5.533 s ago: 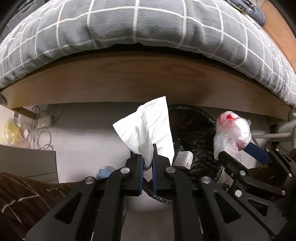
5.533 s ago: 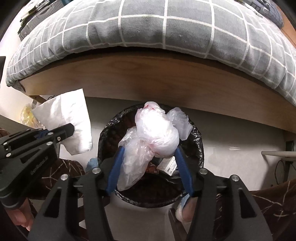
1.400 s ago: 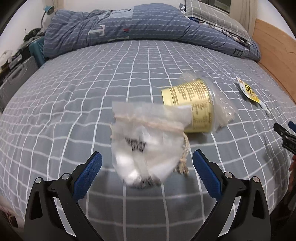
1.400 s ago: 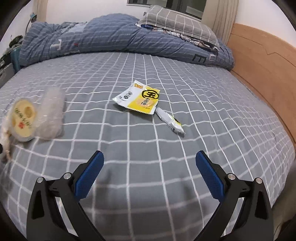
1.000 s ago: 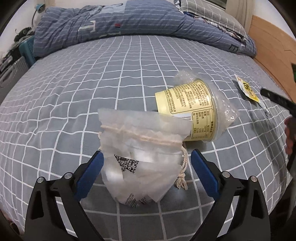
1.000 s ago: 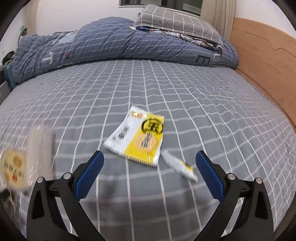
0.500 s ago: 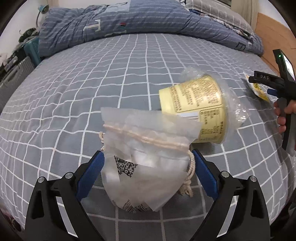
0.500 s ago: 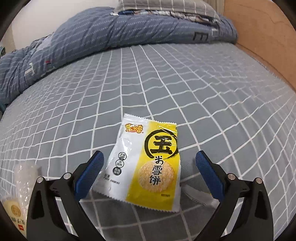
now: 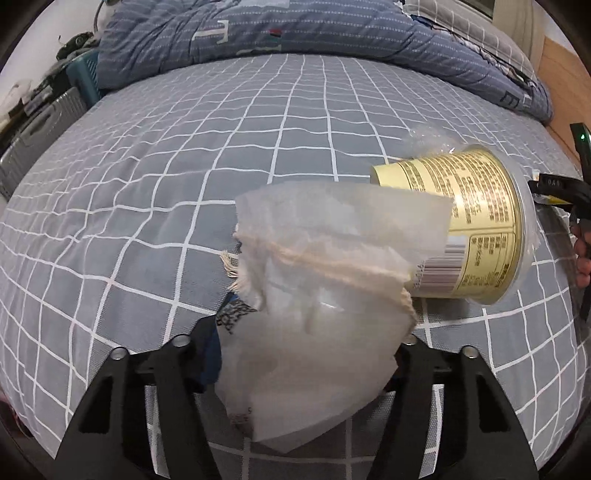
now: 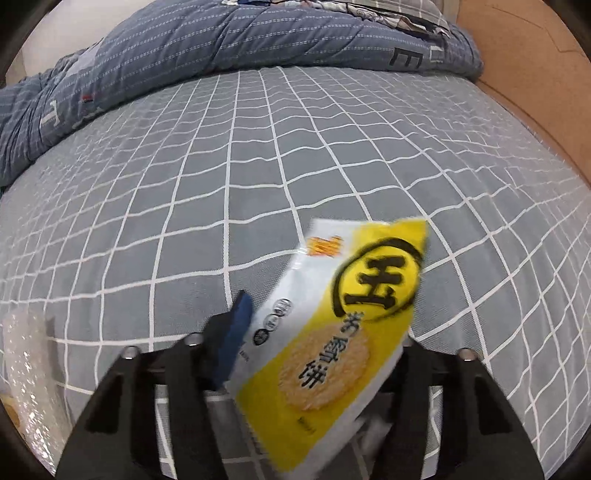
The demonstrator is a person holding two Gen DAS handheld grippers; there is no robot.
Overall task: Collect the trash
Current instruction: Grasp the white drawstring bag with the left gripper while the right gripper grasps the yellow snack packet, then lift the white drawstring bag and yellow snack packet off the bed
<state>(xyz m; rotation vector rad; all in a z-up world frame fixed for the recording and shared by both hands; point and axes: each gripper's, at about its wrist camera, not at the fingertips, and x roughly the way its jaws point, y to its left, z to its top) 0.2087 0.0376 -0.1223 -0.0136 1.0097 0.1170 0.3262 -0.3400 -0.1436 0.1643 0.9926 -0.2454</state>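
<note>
In the left wrist view a translucent white drawstring pouch (image 9: 325, 314) sits crumpled between the fingers of my left gripper (image 9: 306, 343). The jaws are closing and the left blue pad (image 9: 210, 354) presses its side; the other pad is hidden behind it. Just right of it, a yellow cup (image 9: 476, 225) in clear wrap lies on its side. In the right wrist view my right gripper (image 10: 321, 332) is closing on a yellow-and-white snack packet (image 10: 332, 332), which tilts up off the sheet against the left pad (image 10: 236, 336).
Both views look down on a bed with a grey checked sheet (image 9: 184, 147) and a bunched blue quilt (image 9: 295, 29) at the far end. A wooden headboard (image 10: 535, 74) rises on the right. The right gripper (image 9: 554, 184) and a hand (image 9: 581, 258) show at the edge.
Both grippers went from wide open to closing in on their items. The pouch has bunched up between the left fingers, and the snack packet has tipped up between the right ones.
</note>
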